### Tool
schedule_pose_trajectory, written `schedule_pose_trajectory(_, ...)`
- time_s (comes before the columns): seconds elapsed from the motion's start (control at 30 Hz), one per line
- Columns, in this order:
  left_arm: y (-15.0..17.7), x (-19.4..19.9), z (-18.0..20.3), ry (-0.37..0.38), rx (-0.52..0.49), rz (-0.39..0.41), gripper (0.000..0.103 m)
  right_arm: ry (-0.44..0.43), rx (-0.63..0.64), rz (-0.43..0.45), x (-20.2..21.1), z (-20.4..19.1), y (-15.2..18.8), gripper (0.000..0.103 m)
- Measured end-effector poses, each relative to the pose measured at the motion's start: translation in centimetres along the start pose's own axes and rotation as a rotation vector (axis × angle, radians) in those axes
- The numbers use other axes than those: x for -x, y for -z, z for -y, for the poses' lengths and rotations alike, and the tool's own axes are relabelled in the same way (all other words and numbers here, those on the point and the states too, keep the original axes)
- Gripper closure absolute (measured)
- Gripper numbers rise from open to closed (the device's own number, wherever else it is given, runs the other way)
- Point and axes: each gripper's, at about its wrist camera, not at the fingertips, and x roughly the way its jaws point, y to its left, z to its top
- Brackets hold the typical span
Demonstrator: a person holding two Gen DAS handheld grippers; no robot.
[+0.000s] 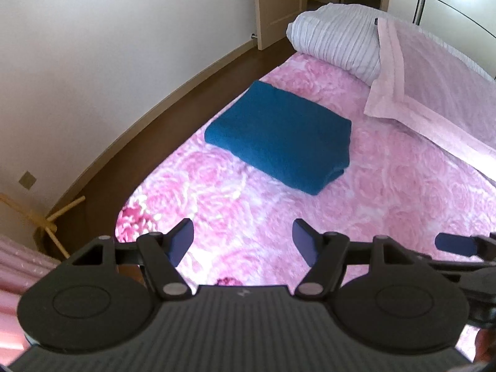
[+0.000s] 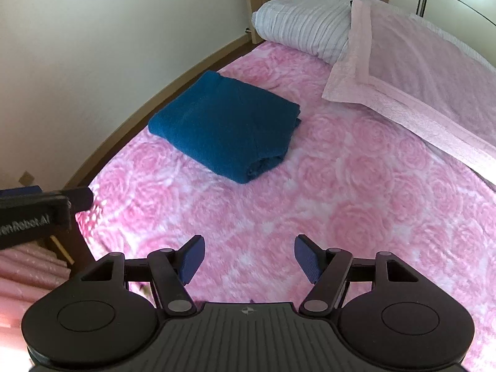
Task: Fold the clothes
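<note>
A bed with a pink rose-patterned fleece cover (image 1: pixel 356 204) stands beside a plain white wall (image 1: pixel 108 46) (pale wooden skirting), dark brown floor (image 1: pixel 173 102) between; bright daylight.

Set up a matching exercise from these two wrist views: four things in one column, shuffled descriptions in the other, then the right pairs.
Things
1. blue garment
2. striped pillow
3. pale pink blanket
4. left hand-held gripper

Descriptions
A. open, holding nothing
B. draped over part of the pillow
C. folded into a neat block on the floral bedspread
D. at the far end of the bed, white with thin stripes

Pairs: 1-C, 2-D, 3-B, 4-A
</note>
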Motion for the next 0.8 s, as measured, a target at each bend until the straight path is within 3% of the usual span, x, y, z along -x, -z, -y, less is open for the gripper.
schedule_pose_trajectory(0.2,0.8,0.7,0.3,-0.009,0.031,-0.002,0.036,-0.003,0.034,-0.007,0.6,0.3,-0.4,0.035)
schedule_pose_trajectory(0.8,-3.3,-3.0,0.3,-0.013,0.046,-0.043,0.036,-0.032,0.07,-0.052,-2.9,0.4,-4.5,0.035)
